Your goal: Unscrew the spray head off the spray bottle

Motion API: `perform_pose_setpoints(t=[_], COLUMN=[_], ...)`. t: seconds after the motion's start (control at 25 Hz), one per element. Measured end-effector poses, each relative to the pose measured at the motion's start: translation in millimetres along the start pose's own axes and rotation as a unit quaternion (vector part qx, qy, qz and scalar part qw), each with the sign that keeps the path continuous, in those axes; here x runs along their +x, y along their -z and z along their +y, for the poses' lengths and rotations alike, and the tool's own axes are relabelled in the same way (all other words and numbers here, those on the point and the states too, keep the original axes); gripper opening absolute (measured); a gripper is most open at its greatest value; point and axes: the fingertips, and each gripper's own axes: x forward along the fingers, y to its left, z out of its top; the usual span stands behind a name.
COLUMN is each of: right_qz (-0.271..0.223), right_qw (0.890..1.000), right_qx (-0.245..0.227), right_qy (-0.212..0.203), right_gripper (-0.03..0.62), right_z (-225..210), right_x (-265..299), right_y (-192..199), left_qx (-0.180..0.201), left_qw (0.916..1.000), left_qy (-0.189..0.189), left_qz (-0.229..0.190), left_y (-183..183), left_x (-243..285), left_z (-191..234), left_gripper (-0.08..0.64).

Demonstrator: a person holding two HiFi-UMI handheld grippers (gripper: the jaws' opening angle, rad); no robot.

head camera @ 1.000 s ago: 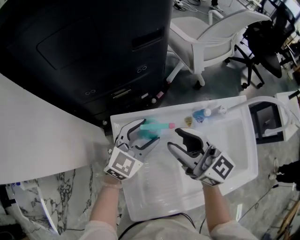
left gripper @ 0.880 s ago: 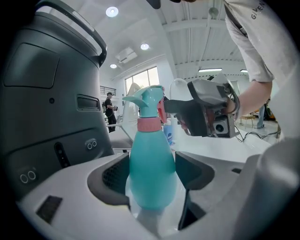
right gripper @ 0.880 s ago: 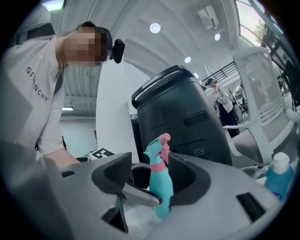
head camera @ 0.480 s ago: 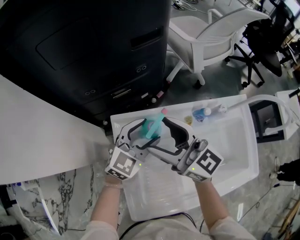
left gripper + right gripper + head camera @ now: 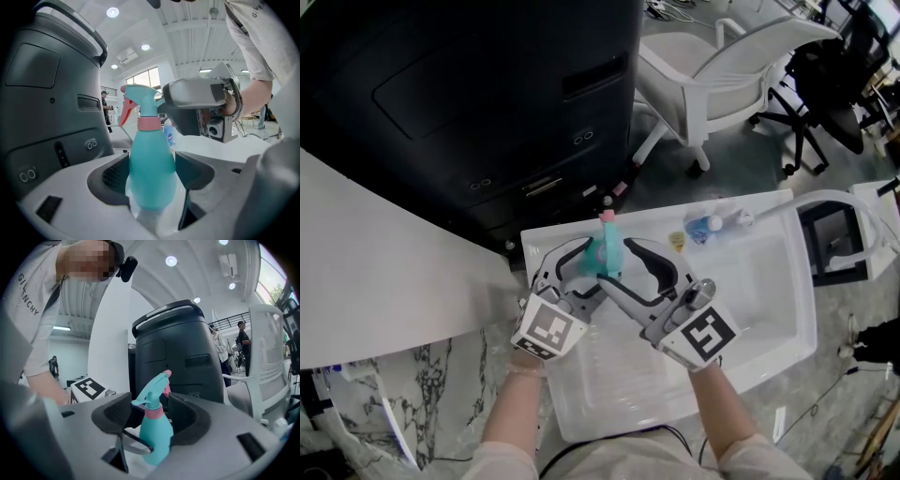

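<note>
Teal plastic fills the gap between the pads of the left gripper (image 5: 152, 180). Both press on the belly of the spray bottle (image 5: 151, 157), which we hold upright. Directly above those fingers sit the pink collar (image 5: 150, 123) and the teal spray head (image 5: 140, 96), whose pink trigger points away to the fingers' left.

The right gripper (image 5: 151, 418) meets the bottle from the opposite side. Its jaws have just been closing and now straddle the neck and spray head. A sliver of space shows beside the left pad (we see no firm contact), so this gripper is not yet clamped.

Seen from the head view, the two sets of fingers cross around the bottle. Beneath them lies a white tray (image 5: 773, 309). Beyond the right fingers, at the tray's far edge, rests a small blue-labelled bottle (image 5: 705, 226). Past the fingertips stands a black cabinet (image 5: 487, 94), and to the far right of it a white chair (image 5: 712, 89).
</note>
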Motion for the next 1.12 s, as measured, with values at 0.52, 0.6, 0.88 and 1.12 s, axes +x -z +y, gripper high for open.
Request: perform_pose_setpoints(t=[0.52,0.6,0.88,1.12], right_qz=[0.003,0.006,0.008,0.008], right_qw=[0.999,0.998,0.997,0.996], right_qx=[0.017,0.015,-0.007,-0.014], right_qy=[0.045,0.052,0.076,0.086], right_gripper=[0.215,0.205,0.165,0.135], right_z=[-29.5,-33.2,-45.0,-49.6], right_x=[-25.6,-26.3,-16.2,-4.6], right_y=[9.1,8.9,4.4,2.8], left_qx=[-0.008,-0.008,-0.017,-0.015], left_qw=[0.9999,0.9999,0.9998,0.9998], left_qy=[0.001,0.001,-0.001,-0.004], left_qz=[-0.008,-0.008,-0.013,-0.011], left_y=[-0.4,-1.0,-0.8,-0.9], left_x=[0.7,1.1,0.6,0.8], left_z=[1.5,1.8,3.5,3.2], left_gripper=[0.31,0.31,0.31,0.31])
